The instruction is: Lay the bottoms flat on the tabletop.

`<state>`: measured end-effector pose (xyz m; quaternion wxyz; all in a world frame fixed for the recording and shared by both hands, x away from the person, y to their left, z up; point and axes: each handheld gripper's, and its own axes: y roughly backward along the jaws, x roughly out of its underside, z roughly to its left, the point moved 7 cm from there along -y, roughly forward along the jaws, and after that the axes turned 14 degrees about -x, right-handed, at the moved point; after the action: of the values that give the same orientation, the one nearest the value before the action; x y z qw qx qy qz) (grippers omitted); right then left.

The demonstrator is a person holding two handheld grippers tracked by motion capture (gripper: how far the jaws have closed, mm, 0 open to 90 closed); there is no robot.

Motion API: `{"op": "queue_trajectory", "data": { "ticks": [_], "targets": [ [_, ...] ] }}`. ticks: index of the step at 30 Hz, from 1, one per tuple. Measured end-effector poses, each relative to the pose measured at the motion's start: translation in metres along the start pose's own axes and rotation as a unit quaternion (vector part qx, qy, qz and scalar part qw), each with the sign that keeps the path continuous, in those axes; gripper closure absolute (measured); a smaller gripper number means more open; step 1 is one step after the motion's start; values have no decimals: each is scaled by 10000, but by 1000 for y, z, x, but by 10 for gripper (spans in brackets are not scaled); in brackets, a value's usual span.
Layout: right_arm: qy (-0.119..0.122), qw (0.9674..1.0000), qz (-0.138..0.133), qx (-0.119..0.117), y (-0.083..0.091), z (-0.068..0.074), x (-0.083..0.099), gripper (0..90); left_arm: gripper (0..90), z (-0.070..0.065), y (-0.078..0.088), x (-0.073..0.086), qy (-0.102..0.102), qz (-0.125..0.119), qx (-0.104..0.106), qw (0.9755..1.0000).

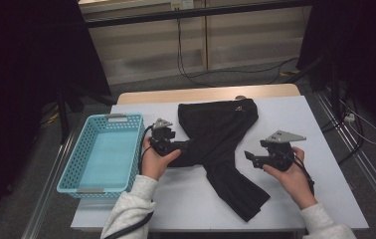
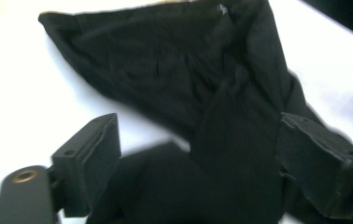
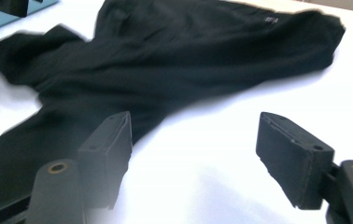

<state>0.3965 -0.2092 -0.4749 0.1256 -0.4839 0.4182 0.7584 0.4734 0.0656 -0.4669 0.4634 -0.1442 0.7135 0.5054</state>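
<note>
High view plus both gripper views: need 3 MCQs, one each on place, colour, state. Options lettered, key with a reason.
1. Where is the basket?
A. left of the black garment
B. right of it
C. on top of it

2. What colour is the basket?
A. red
B. light blue
C. yellow

3. How do the right gripper jaws stand?
A. clamped on the basket
C. clamped on cloth
B. open over bare table

Key: 1 A, it sits at the table's left edge; 2 B, its mesh walls are light blue; 3 B, white table shows between the jaws.

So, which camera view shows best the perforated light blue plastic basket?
The high view: the perforated light blue plastic basket sits whole at the table's left. The right gripper view catches a corner of it.
</note>
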Motion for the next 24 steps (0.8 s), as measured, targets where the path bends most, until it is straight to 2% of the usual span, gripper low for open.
{"op": "queue_trajectory", "data": {
  "ticks": [2,3,4,6,9,12,14,16,20,22,24],
  "targets": [
    [46,10000,-24,-58,3,11,11,253,134,-2,5,6,-9,-14,65,10000],
    [46,10000,-24,-58,3,11,11,253,134,-3,8,8,-26,-48,65,10000],
    [144,9998,161,-25,2,14,16,245,122,-2,12,12,-79,-47,23,10000],
    [101,9998,145,-53,1,16,16,245,116,-2,14,14,-79,-60,13,9999],
    [105,9997,216,-80,1,21,19,250,110,-1,17,17,-226,-34,7,9997],
    [79,9996,264,-110,0,26,19,259,107,1,19,15,-186,-96,-4,9998],
    [144,9994,281,-115,-3,28,19,258,106,2,20,15,-148,-88,18,9998],
    [188,9992,311,-148,-6,31,20,252,104,3,21,15,-236,-117,-30,9996],
    [211,9991,325,-172,-7,34,21,237,112,5,22,14,-214,-137,-63,9997],
    [181,9992,316,-141,-2,35,23,226,153,4,22,15,-168,-134,-74,9997],
    [179,9992,320,-130,-1,35,25,226,174,0,19,21,-236,-20,-43,9997]
  ]
}}
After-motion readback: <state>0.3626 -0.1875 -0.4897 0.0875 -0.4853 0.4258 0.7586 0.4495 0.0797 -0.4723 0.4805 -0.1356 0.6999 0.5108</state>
